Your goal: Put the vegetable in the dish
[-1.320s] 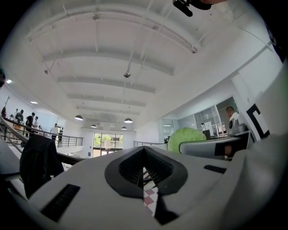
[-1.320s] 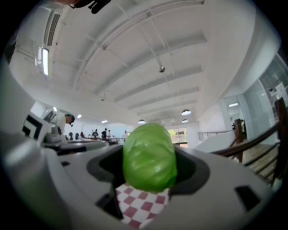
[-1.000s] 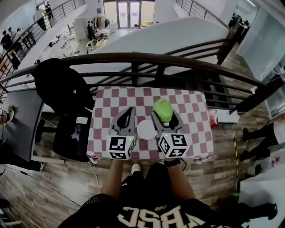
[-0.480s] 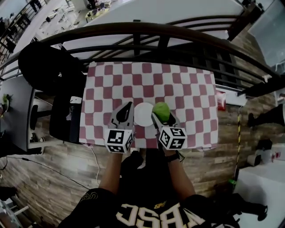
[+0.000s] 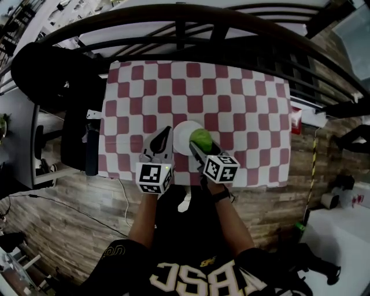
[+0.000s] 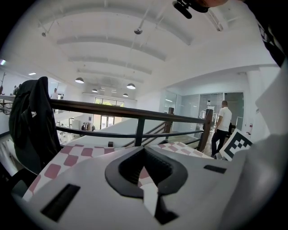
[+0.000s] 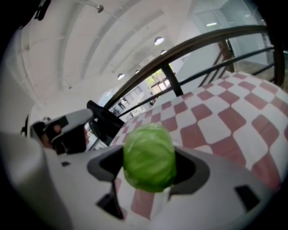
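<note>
A round green cabbage [image 5: 201, 139] sits between the jaws of my right gripper [image 5: 200, 142], which is shut on it. In the right gripper view the cabbage [image 7: 149, 157] fills the gap between the jaws of the right gripper [image 7: 148, 167], above the checkered cloth. It hangs over the right part of a small white dish [image 5: 181, 134] near the table's front edge. My left gripper [image 5: 167, 132] is just left of the dish, its tips together and nothing in it. The left gripper view shows the left gripper [image 6: 144, 150] with its jaws meeting.
The red-and-white checkered table [image 5: 231, 98] stands against a dark railing [image 5: 185, 14]. A black jacket [image 5: 49, 72] hangs on a chair to the left, also in the left gripper view as the jacket [image 6: 31, 121]. A person [image 6: 222, 126] stands beyond the railing.
My right gripper has carried the cabbage from beyond and right of the dish to over its right part. The left gripper keeps its place beside the dish. The head camera has tipped further down.
</note>
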Action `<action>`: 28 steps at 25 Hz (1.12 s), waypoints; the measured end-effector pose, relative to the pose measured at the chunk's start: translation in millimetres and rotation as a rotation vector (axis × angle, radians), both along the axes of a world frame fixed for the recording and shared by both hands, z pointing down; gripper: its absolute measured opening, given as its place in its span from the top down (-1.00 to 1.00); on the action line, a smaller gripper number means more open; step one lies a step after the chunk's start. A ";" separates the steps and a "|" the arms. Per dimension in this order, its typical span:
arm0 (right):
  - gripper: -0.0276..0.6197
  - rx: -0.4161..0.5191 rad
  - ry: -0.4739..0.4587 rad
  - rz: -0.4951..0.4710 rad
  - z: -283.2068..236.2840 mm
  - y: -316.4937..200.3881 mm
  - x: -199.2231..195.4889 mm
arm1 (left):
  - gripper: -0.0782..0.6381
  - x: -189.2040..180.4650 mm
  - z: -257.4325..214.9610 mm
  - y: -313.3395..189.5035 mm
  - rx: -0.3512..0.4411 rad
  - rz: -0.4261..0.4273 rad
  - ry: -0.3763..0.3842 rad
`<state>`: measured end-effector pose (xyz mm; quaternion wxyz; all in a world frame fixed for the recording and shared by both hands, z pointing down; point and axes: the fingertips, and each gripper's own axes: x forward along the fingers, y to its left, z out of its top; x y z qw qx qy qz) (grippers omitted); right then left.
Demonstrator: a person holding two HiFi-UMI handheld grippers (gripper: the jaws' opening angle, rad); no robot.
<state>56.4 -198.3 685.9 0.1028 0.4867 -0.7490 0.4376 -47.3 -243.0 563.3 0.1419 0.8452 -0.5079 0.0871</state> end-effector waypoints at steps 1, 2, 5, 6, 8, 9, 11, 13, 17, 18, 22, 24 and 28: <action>-0.10 -0.014 -0.022 -0.003 5.1 -1.6 -4.2 | 0.73 -2.0 3.3 -1.0 -0.008 -0.005 -0.001; -0.10 -0.027 -0.037 -0.009 10.0 -3.3 -8.4 | 0.73 -4.0 6.5 -1.9 -0.014 -0.010 -0.001; -0.10 -0.064 -0.070 -0.034 23.6 -7.7 -21.3 | 0.73 -9.3 15.1 -4.4 -0.028 -0.018 -0.003; -0.10 -0.081 -0.075 -0.040 28.2 -8.5 -24.8 | 0.73 -10.3 17.8 -4.8 -0.030 -0.017 -0.007; -0.10 -0.119 -0.079 -0.051 38.0 -8.5 -31.0 | 0.73 -11.8 23.0 -4.9 -0.034 -0.014 -0.014; -0.10 -0.134 -0.080 -0.057 42.1 -8.7 -34.4 | 0.73 -12.6 25.2 -5.0 -0.037 -0.014 -0.015; -0.10 -0.151 -0.098 -0.068 46.1 -9.8 -43.1 | 0.73 -15.1 29.1 -5.3 -0.044 -0.016 -0.014; -0.09 -0.167 -0.112 -0.076 48.7 -9.9 -50.0 | 0.73 -17.7 33.0 -5.2 -0.052 -0.017 -0.014; -0.09 -0.201 -0.114 -0.075 56.0 -8.2 -53.6 | 0.73 -21.9 37.8 -5.3 -0.070 -0.031 -0.005; -0.08 -0.202 -0.120 -0.072 56.8 -8.8 -54.1 | 0.73 -21.6 37.2 -5.8 -0.070 -0.030 0.000; -0.07 -0.208 -0.132 -0.061 58.1 -12.4 -55.8 | 0.73 -13.6 35.8 -5.6 -0.067 -0.009 0.011; -0.07 -0.217 -0.124 -0.060 58.7 -12.2 -54.2 | 0.73 -8.5 36.6 -3.0 -0.070 0.001 0.015; -0.09 -0.246 -0.089 -0.078 62.1 -10.3 -49.5 | 0.73 -1.4 39.1 1.3 -0.079 0.015 0.013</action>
